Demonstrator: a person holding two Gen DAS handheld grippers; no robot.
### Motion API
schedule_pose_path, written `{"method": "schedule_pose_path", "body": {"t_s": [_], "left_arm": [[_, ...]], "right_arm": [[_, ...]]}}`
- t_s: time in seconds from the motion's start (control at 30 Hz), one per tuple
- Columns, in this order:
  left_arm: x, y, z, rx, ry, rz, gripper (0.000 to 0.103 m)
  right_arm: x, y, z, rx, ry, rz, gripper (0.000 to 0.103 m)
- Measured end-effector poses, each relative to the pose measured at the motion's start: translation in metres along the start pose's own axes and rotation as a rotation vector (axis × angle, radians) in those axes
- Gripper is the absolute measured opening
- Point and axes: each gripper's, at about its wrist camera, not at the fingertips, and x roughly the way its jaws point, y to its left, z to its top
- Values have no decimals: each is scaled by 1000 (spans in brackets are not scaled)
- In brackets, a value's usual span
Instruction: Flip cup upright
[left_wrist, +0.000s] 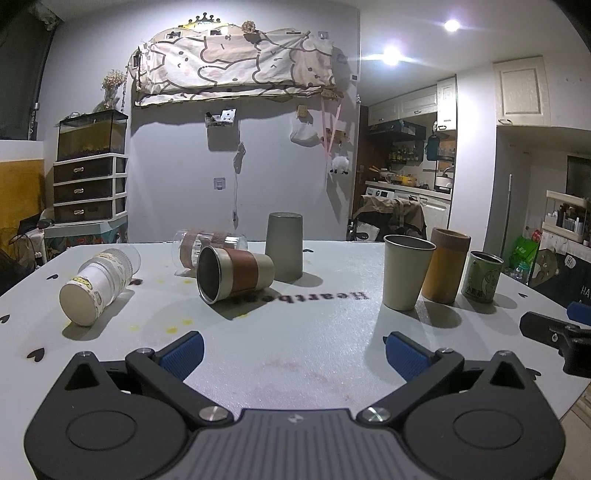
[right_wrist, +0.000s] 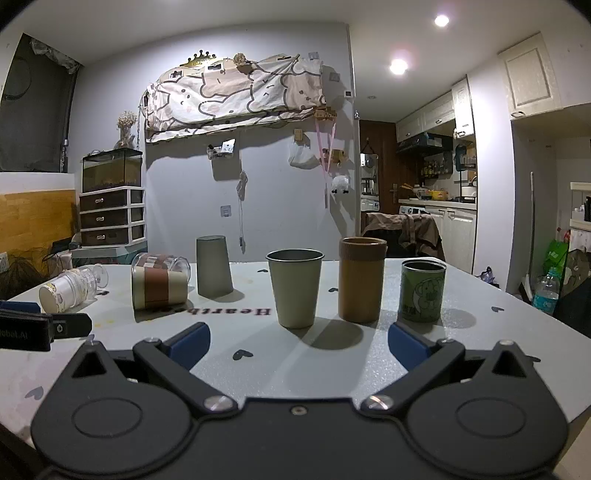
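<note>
Both the left hand-held gripper (left_wrist: 293, 352) and the right hand-held gripper (right_wrist: 299, 343) hover spread wide, holding nothing. On the white surface (left_wrist: 295, 339), the brown-sleeved metal cup (left_wrist: 234, 273) lies on its side, mouth showing a dark interior. The upright beige cup (right_wrist: 294, 288), brown cup (right_wrist: 362, 278) and green tin (right_wrist: 423, 290) hide their contents.

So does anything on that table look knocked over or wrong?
Yes. Three cups lie on their sides: the banded metal cup, a clear glass behind it and a white lidded cup at left. The grey cup stands upside down.
</note>
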Motion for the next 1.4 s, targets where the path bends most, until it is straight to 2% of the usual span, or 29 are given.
{"method": "schedule_pose_path", "body": {"t_s": [1.4], "left_arm": [[-2,-3,2,6,-6,-2,103]], "right_arm": [[0,-2,-1,3,0,-5,103]]}}
